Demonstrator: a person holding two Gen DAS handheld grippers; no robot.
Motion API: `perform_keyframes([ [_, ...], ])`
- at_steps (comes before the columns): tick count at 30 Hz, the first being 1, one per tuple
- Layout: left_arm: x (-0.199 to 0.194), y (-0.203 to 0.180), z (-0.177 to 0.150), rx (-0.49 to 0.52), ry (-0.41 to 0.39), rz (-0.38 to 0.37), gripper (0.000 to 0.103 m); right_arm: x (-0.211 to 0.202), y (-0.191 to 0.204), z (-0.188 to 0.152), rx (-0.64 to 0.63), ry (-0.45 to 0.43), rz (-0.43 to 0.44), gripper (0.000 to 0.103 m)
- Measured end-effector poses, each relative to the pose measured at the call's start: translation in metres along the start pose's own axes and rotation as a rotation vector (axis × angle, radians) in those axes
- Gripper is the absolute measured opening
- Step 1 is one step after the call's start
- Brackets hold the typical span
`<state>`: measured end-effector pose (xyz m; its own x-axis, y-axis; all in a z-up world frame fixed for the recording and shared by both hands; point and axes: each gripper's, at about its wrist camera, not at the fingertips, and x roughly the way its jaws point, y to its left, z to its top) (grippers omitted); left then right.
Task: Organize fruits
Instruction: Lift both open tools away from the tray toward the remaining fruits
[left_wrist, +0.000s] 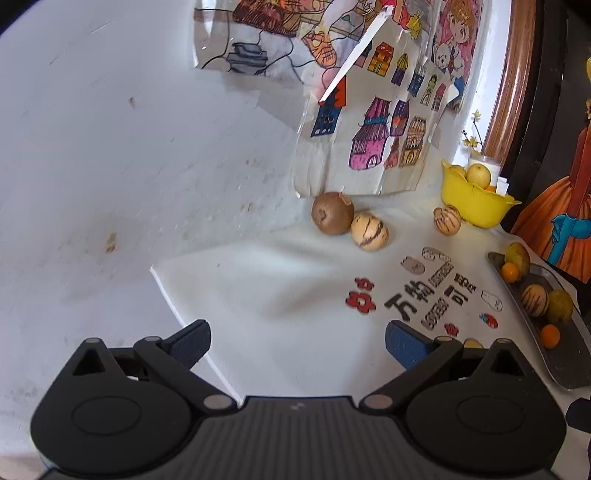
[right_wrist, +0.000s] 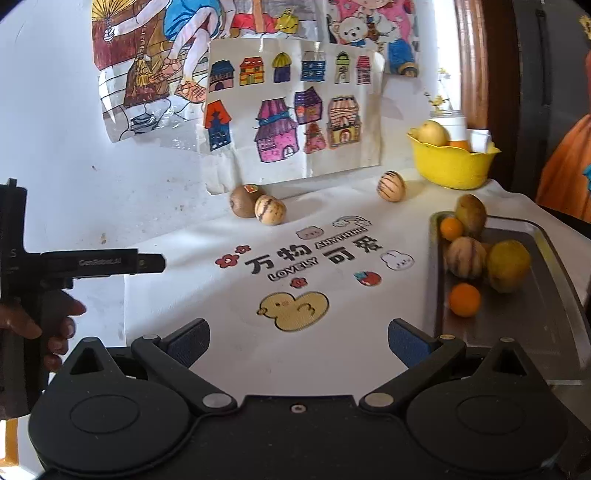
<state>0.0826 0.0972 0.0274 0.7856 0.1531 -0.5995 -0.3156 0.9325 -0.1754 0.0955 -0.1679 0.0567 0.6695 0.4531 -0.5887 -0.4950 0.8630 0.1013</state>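
Observation:
A brown kiwi (right_wrist: 242, 199) and a striped cream melon (right_wrist: 270, 209) touch each other at the back of the white cloth, against the wall; both show in the left wrist view too, kiwi (left_wrist: 331, 213), melon (left_wrist: 369, 231). A second striped melon (right_wrist: 390, 186) lies near the yellow bowl (right_wrist: 452, 164). The metal tray (right_wrist: 517, 317) on the right holds several fruits: oranges, a striped melon (right_wrist: 465, 256), yellowish fruits. My left gripper (left_wrist: 297, 341) is open and empty over the cloth's left edge. My right gripper (right_wrist: 298, 341) is open and empty, left of the tray.
The white cloth (right_wrist: 229, 295) carries printed characters and a duck picture. Children's drawings (right_wrist: 291, 110) hang on the wall behind. The yellow bowl holds a pear and a white cup. A hand (right_wrist: 55, 325) holds the left tool at the far left of the right wrist view.

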Motion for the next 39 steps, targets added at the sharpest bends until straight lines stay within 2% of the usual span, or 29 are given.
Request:
perform_keyframes([
  [5, 0.017, -0.007, 0.011, 0.008, -0.004, -0.012, 0.103, 0.012, -0.002, 0.018, -0.030, 0.017, 0.004, 0.102],
  [13, 0.041, -0.022, 0.026, 0.015, -0.005, -0.037, 0.103, 0.023, -0.019, 0.054, -0.043, -0.007, 0.006, 0.102],
  [20, 0.052, -0.042, 0.043, 0.085, -0.020, -0.081, 0.103, 0.035, -0.047, 0.093, -0.048, 0.002, 0.011, 0.102],
  [27, 0.074, -0.061, 0.060, 0.176, -0.038, -0.075, 0.103, 0.067, -0.071, 0.131, -0.074, 0.052, 0.010, 0.102],
  [33, 0.101, -0.064, 0.064, 0.123, 0.007, -0.062, 0.103, 0.107, -0.080, 0.151, -0.076, 0.082, 0.059, 0.102],
  [39, 0.122, -0.074, 0.069, 0.068, 0.019, -0.064, 0.103, 0.142, -0.092, 0.162, -0.067, 0.120, 0.093, 0.102],
])
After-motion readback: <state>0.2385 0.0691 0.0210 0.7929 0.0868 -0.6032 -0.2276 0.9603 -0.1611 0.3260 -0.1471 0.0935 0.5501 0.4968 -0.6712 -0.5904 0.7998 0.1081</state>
